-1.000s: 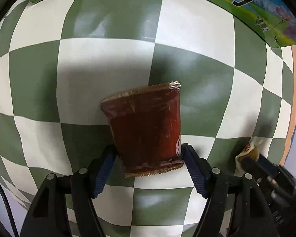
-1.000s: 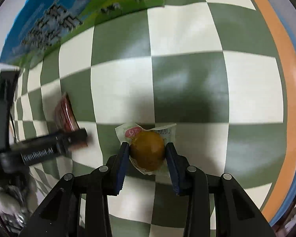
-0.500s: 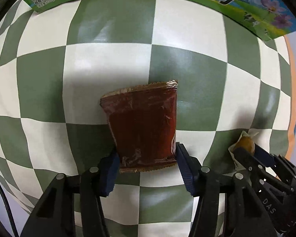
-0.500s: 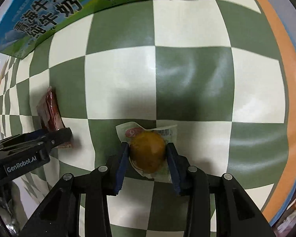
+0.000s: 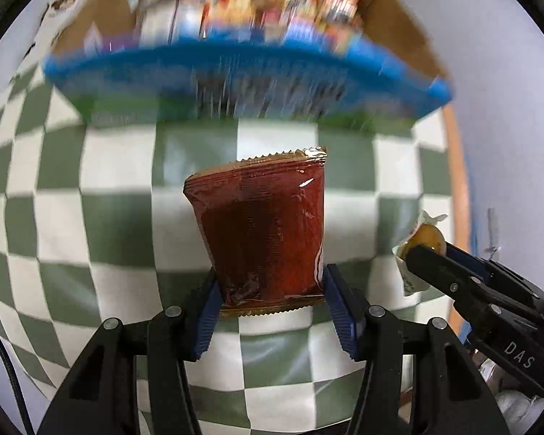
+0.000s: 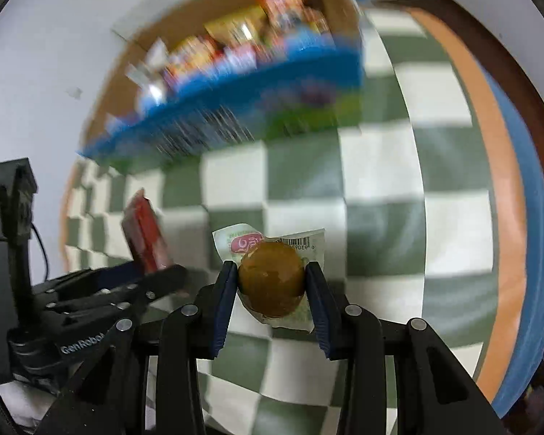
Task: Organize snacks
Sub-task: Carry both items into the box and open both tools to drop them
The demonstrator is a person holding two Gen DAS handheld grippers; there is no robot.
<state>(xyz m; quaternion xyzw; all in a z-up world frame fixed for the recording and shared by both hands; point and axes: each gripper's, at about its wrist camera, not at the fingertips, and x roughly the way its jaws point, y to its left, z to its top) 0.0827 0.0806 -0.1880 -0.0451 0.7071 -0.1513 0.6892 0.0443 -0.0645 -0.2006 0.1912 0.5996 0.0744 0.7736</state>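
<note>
Left tongs (image 5: 270, 301): clamped on red packet (image 5: 261, 232), held above checkered table (image 5: 101, 174). Right tongs (image 6: 270, 295): clamped on wrapped egg (image 6: 272, 282). Snack box (image 5: 235, 69) beyond.

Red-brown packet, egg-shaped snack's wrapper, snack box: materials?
Red-brown packet: glossy plastic film, apparently; bright glints, crimped zigzag end seals.
Egg-shaped snack's wrapper: clear film over the brown snack, with a printed white backing; paper or plastic is unclear.
Snack box: corrugated cardboard, judging by its matte brown inner walls; blur hides detail.
</note>
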